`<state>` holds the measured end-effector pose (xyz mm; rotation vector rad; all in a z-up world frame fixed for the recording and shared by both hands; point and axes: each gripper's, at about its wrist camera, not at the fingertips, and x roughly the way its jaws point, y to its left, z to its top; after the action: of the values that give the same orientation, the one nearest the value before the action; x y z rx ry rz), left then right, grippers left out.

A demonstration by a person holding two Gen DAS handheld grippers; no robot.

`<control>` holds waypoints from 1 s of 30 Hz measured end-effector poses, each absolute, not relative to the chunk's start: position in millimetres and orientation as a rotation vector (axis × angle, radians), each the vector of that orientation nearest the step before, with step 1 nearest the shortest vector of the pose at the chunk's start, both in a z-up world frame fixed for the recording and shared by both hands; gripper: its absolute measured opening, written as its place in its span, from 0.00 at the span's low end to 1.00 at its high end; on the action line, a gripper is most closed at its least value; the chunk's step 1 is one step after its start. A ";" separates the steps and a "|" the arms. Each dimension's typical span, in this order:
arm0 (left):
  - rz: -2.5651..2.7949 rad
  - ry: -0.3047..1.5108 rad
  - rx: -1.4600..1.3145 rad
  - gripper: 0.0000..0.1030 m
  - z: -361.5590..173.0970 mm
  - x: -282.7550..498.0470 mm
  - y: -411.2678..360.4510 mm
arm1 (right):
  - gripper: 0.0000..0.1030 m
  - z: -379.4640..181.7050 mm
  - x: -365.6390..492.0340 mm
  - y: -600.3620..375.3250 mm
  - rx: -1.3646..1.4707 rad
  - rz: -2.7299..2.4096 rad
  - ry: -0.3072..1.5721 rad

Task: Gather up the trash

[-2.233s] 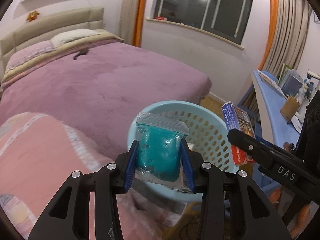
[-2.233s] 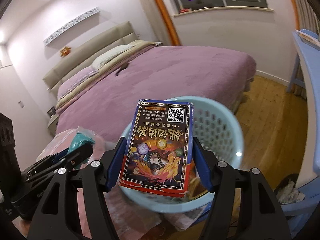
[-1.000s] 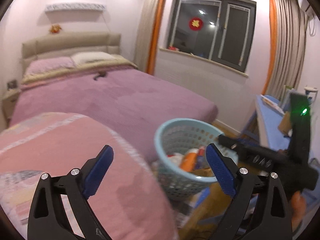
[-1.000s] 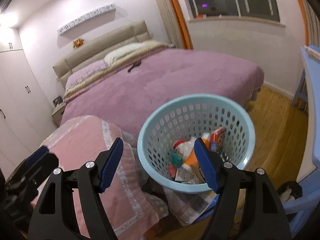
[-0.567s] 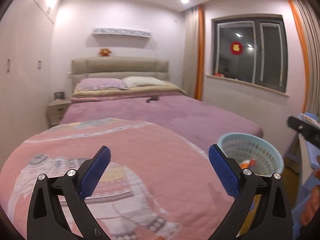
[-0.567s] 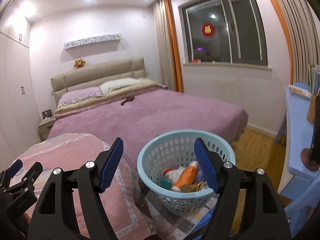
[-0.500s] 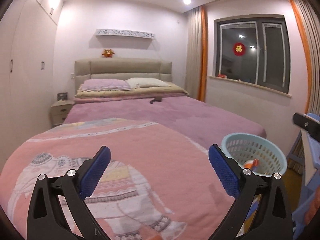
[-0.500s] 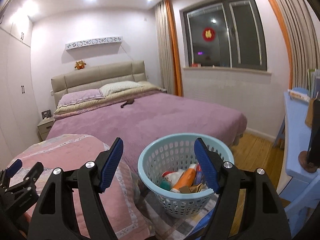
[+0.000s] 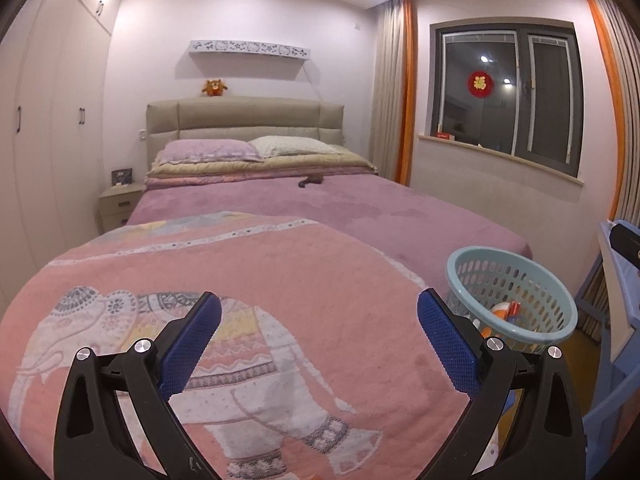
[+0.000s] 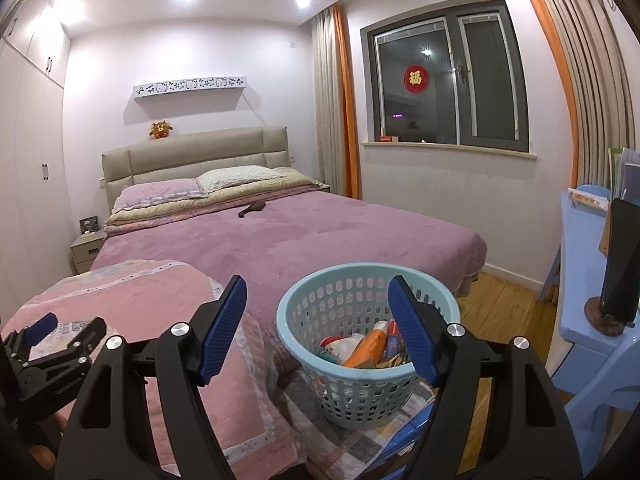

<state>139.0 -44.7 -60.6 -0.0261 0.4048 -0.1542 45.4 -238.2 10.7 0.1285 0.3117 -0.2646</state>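
Note:
A light blue perforated basket (image 10: 362,384) stands by the foot of the bed and holds trash, with an orange bottle (image 10: 364,346) on top. It also shows at the right of the left wrist view (image 9: 510,308). My right gripper (image 10: 320,326) is open and empty, pulled back above and in front of the basket. My left gripper (image 9: 318,342) is open and empty over the pink elephant blanket (image 9: 256,320). The left gripper also shows at the lower left of the right wrist view (image 10: 52,340).
A purple bed (image 10: 304,232) with pillows and a small dark object (image 10: 252,208) fills the room's middle. A blue desk (image 10: 588,280) with a phone on a stand (image 10: 618,276) is at the right. Wardrobes line the left wall. Wooden floor (image 10: 512,308) lies beyond the basket.
Both grippers let go of their items, the blue-green bag and the printed box, over the basket. Both then drew back and up, open and empty.

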 end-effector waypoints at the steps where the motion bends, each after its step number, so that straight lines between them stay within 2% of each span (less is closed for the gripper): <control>1: -0.158 0.406 -0.020 0.93 -60.7 139.3 -45.9 | 0.67 10.6 44.9 -239.0 0.134 -0.263 0.310; 30: -0.107 0.376 -0.015 0.93 -58.5 131.9 -38.4 | 0.68 -18.6 65.0 -244.7 0.118 -0.268 0.389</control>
<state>131.9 -38.4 -58.5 -0.0150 0.3760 -0.1073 65.0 -244.7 -18.6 0.1179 0.3893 -0.2676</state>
